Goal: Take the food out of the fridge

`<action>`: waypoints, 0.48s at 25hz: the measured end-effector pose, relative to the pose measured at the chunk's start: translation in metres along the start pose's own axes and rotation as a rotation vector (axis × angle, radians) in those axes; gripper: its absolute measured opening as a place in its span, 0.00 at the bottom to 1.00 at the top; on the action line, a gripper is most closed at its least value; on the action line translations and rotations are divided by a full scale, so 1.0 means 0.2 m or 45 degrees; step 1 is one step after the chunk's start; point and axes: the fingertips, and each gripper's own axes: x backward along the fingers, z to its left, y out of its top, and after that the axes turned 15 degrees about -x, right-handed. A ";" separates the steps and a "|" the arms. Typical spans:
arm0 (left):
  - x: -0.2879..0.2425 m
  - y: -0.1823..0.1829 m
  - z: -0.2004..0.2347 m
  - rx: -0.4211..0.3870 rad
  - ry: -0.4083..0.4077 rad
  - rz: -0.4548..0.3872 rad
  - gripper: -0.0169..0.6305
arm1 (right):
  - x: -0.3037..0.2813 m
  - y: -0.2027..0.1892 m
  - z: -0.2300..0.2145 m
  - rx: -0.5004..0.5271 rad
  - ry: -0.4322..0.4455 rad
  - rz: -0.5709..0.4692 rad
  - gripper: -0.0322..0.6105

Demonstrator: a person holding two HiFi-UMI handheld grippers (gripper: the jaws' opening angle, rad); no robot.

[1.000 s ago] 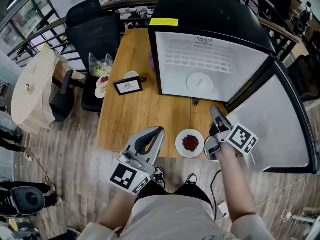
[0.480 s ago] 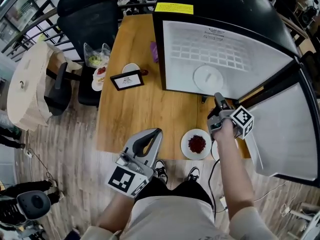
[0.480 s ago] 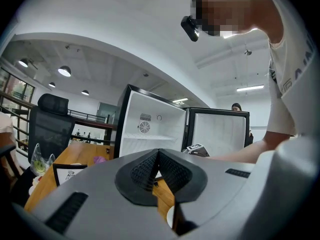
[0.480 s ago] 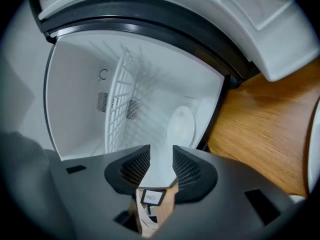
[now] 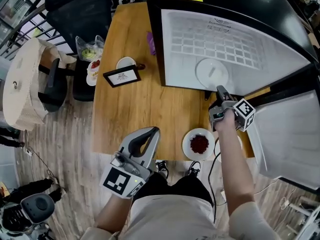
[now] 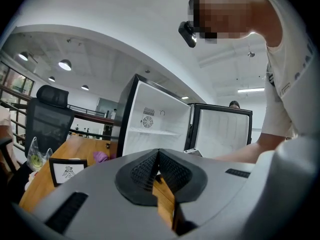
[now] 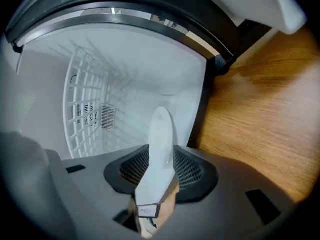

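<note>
A black fridge (image 5: pixel 240 39) stands open on the wooden table (image 5: pixel 135 114), and a round white plate (image 5: pixel 211 73) lies on its white floor. My right gripper (image 5: pixel 219 90) reaches into the fridge mouth. Its jaws have just been opening, and in the right gripper view the plate (image 7: pixel 161 129) shows edge-on between them; the right gripper (image 7: pixel 161 156) is open, and no pad visibly presses on the rim. A white plate of red food (image 5: pixel 199 144) sits by the table's front edge. My left gripper (image 5: pixel 154 131) (image 6: pixel 159 153) is shut and empty, at the table's front edge.
The fridge door (image 5: pixel 285 134) hangs open at the right. A second white plate (image 5: pixel 241 143) lies partly hidden by my right arm. A framed card (image 5: pixel 121 75), a small white dish (image 5: pixel 125 62) and a purple object (image 5: pixel 150 41) sit at the back left. A black chair (image 5: pixel 75 9) stands beyond.
My right gripper has gone from the table's front edge to the fridge mouth and rolled, so the plate's rim now lies between its jaws. My left gripper has sunk a little.
</note>
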 end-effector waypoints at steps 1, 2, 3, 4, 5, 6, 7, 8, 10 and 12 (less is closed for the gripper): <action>-0.01 -0.01 0.01 0.003 -0.001 0.005 0.04 | -0.01 0.01 0.00 -0.016 -0.004 -0.007 0.27; -0.01 -0.02 0.01 0.006 -0.003 0.011 0.04 | -0.03 0.01 -0.01 -0.031 -0.005 -0.011 0.27; -0.01 -0.02 0.01 0.010 -0.003 0.016 0.04 | -0.03 0.02 -0.01 -0.045 -0.003 -0.012 0.27; -0.01 -0.03 0.01 0.014 -0.002 0.022 0.04 | -0.04 0.02 -0.02 -0.055 0.001 -0.011 0.27; -0.01 -0.04 0.01 0.016 -0.001 0.026 0.04 | -0.05 0.02 -0.02 -0.065 0.005 -0.011 0.27; -0.02 -0.05 0.01 0.018 0.000 0.030 0.04 | -0.05 0.02 -0.02 -0.073 0.007 -0.011 0.27; -0.02 -0.05 0.01 0.020 0.001 0.033 0.04 | -0.06 0.02 -0.02 -0.080 0.010 -0.013 0.27; -0.02 -0.06 0.01 0.023 0.003 0.037 0.04 | -0.07 0.03 -0.02 -0.084 0.013 -0.013 0.27; -0.02 -0.07 0.01 0.029 0.005 0.043 0.04 | -0.08 0.03 -0.02 -0.096 0.026 -0.009 0.27; -0.02 -0.08 0.01 0.035 0.007 0.050 0.04 | -0.10 0.04 -0.02 -0.112 0.030 -0.005 0.27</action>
